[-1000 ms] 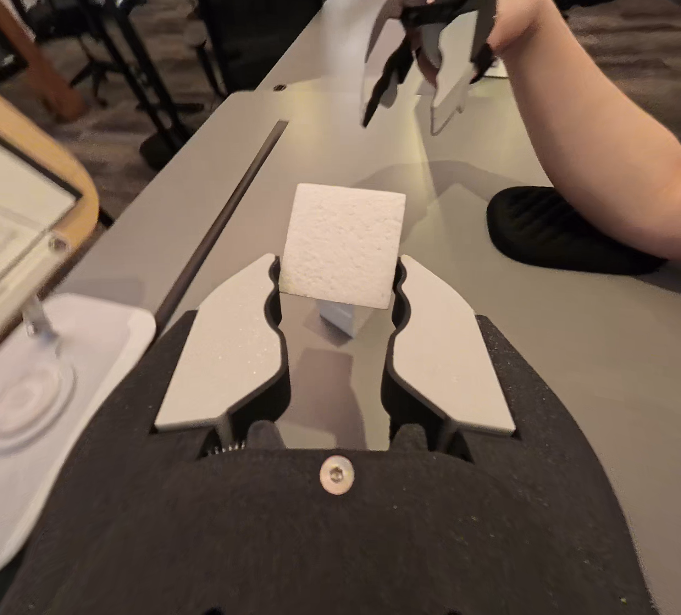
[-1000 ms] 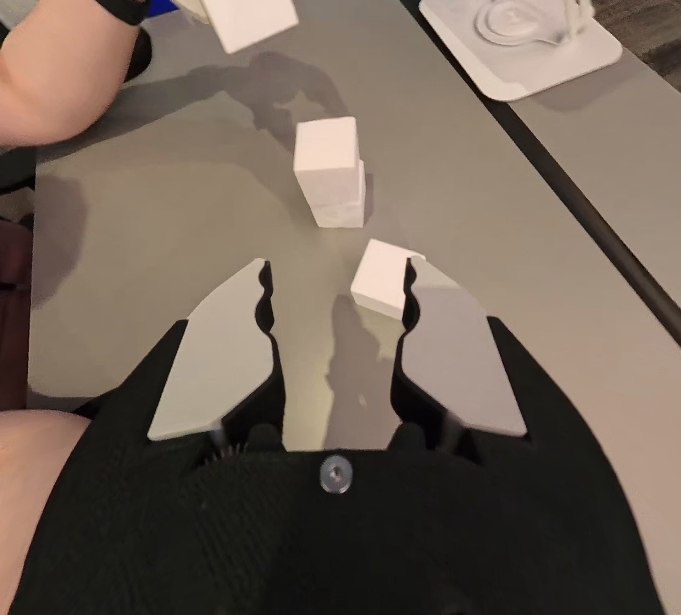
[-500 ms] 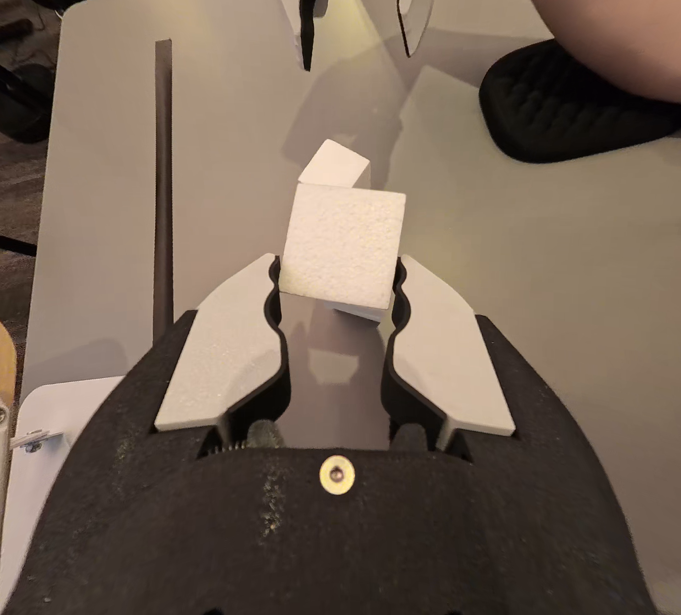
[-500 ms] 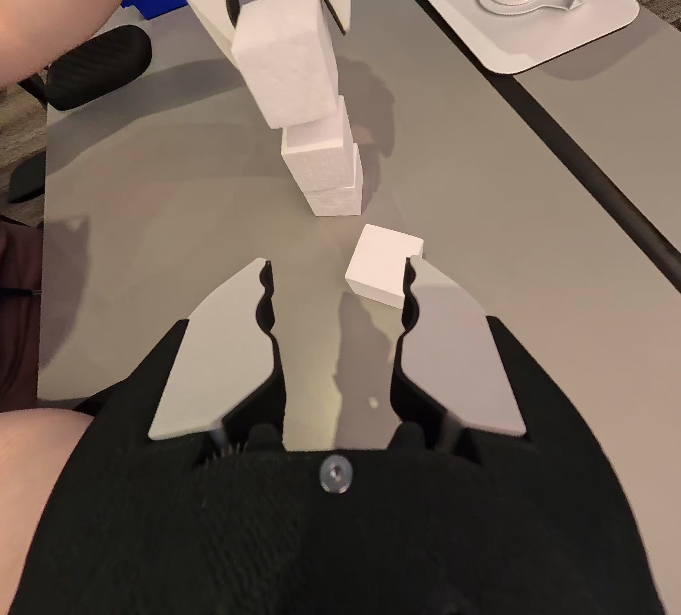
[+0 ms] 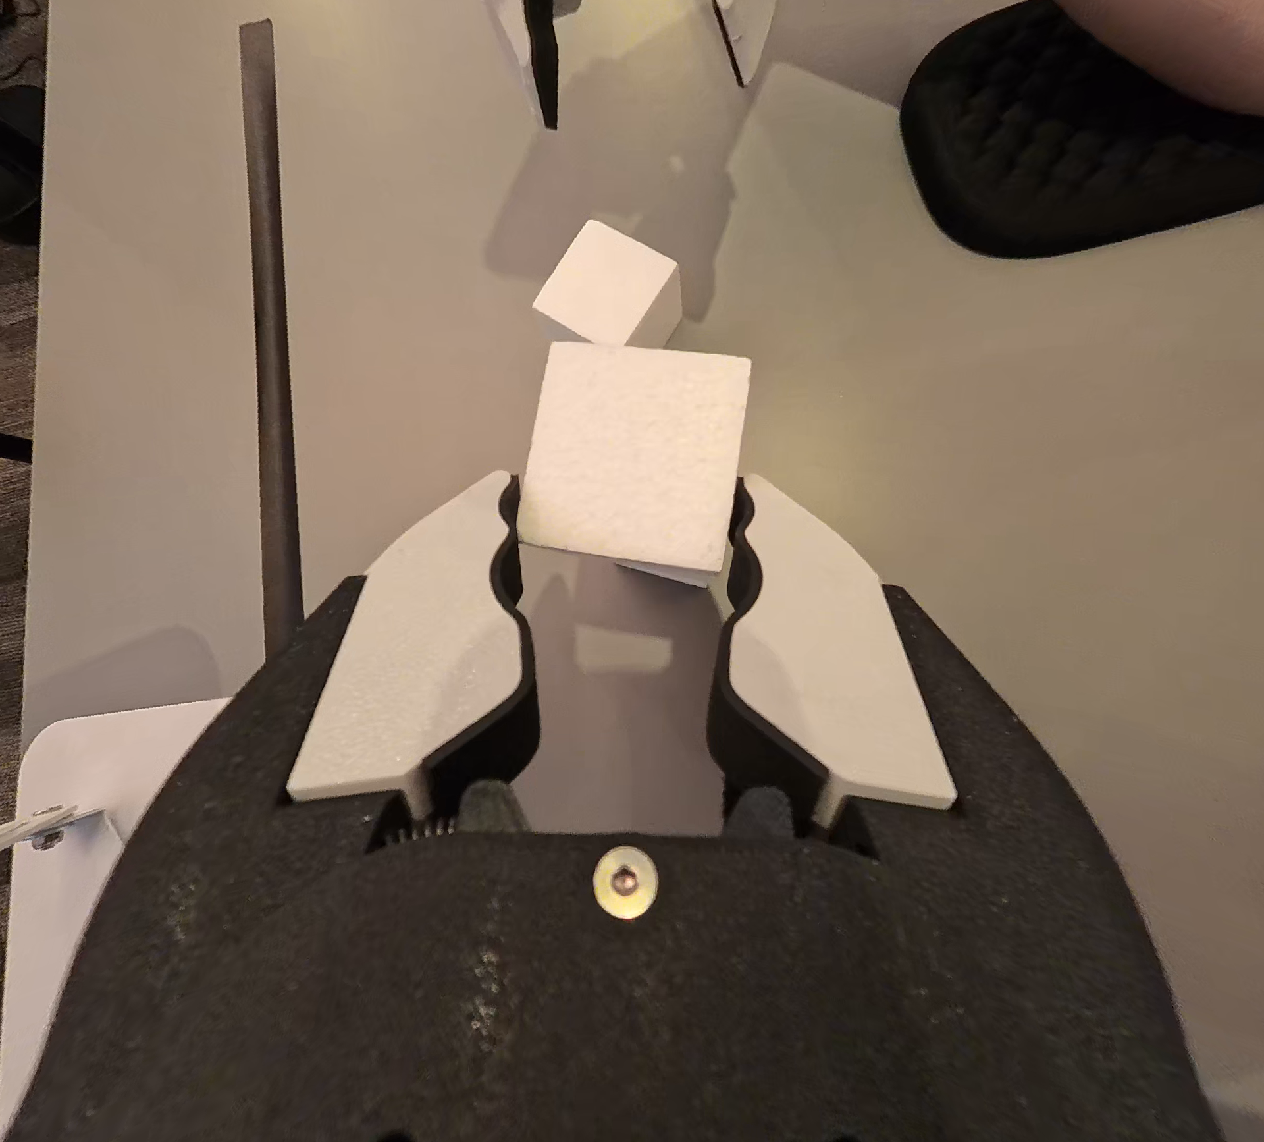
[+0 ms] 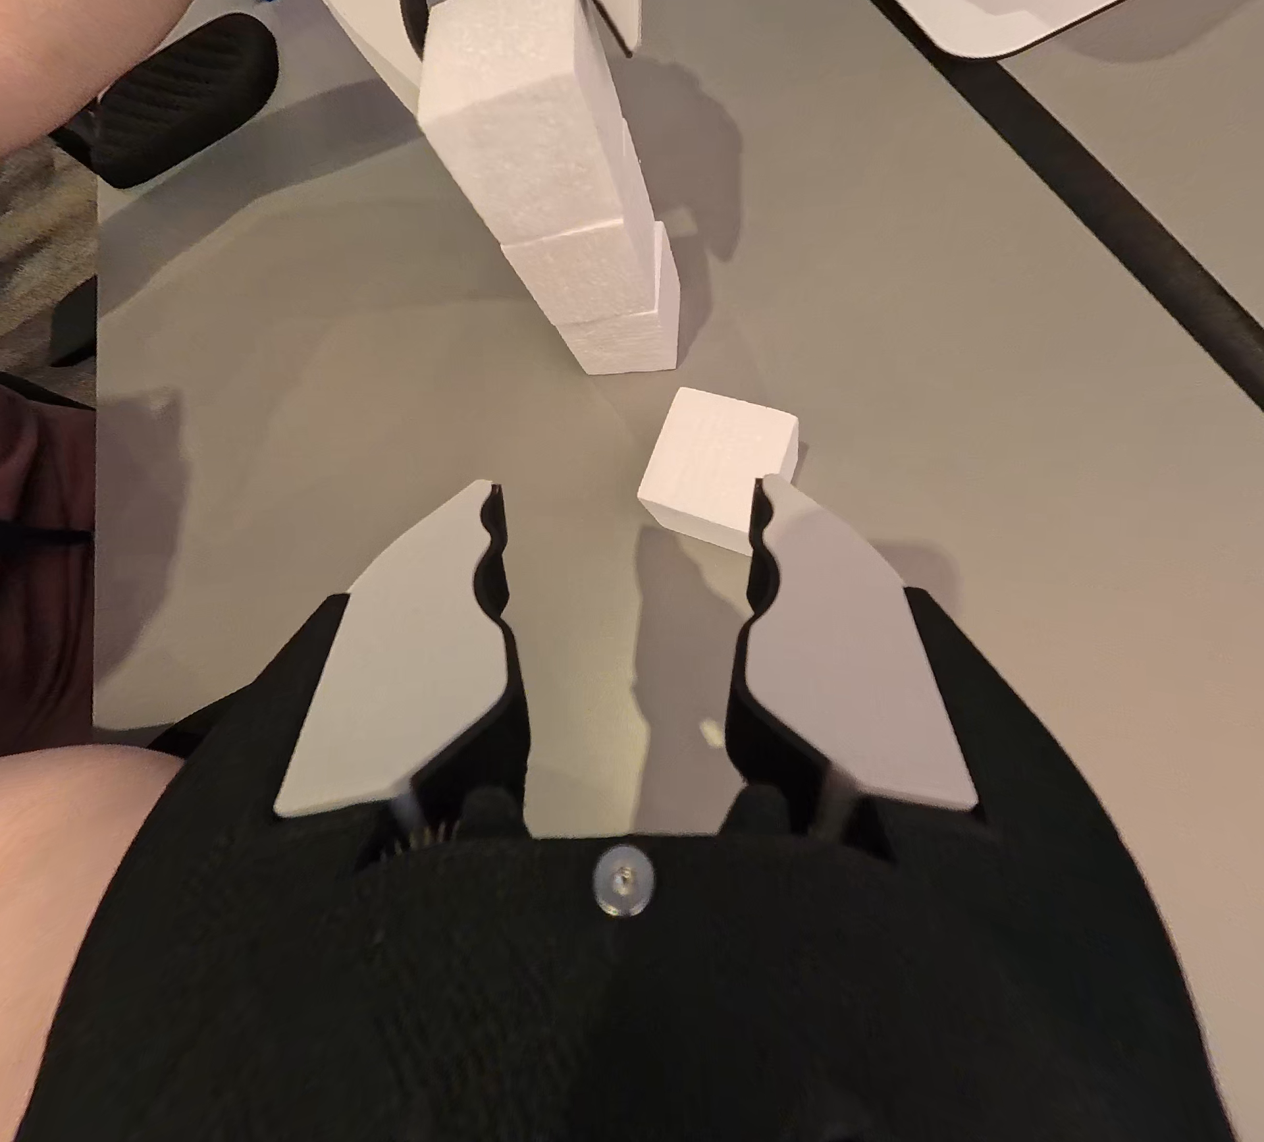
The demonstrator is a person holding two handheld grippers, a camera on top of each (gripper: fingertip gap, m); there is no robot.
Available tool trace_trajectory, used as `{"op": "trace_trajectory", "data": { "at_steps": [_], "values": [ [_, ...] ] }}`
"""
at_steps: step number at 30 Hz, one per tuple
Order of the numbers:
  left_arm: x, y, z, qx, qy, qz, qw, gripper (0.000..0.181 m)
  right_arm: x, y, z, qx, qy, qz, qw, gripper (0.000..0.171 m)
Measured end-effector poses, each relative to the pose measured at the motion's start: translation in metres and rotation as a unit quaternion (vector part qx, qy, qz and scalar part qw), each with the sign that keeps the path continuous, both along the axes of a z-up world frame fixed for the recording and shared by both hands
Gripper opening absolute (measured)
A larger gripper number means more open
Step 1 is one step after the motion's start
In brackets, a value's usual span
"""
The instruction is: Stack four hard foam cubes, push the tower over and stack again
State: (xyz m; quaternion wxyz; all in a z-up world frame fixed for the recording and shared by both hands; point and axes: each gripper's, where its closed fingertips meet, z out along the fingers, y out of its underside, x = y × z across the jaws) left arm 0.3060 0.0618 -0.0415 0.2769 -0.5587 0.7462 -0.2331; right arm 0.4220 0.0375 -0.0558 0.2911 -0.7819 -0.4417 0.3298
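Left wrist view shows my left gripper (image 5: 629, 514) clamped on the top foam cube (image 5: 633, 459), which sits on the two stacked cubes (image 6: 615, 308) on the grey table (image 5: 957, 459). My right gripper (image 6: 626, 483) hangs above the table with its jaws spread wide and nothing between them. Just beyond its right fingertip the loose cube (image 6: 718, 466) lies near the tower's foot.
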Motion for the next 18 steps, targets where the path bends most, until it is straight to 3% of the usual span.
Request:
{"op": "trace_trajectory", "data": {
  "at_steps": [2,7,12,15,18],
  "values": [
    [0.001,0.000,-0.001,-0.009,-0.002,0.007,1.000,0.061,0.000,0.002,-0.001,-0.002,0.000,-0.003,1.000,0.070],
    [0.001,0.003,0.009,-0.024,-0.033,0.038,0.998,0.097,0.008,0.014,-0.017,-0.021,-0.052,-0.048,0.997,0.081],
    [-0.016,0.002,0.060,-0.029,-0.170,0.082,0.982,0.099,-0.005,0.025,-0.040,-0.029,-0.153,-0.059,0.986,0.086],
    [-0.043,0.004,0.096,-0.013,-0.265,0.143,0.953,0.098,-0.009,0.029,-0.059,-0.038,-0.238,-0.059,0.969,0.086],
    [-0.071,0.000,0.130,-0.026,-0.344,0.194,0.918,0.092,-0.018,0.030,-0.070,-0.050,-0.256,-0.047,0.964,0.084]
  ]
}}
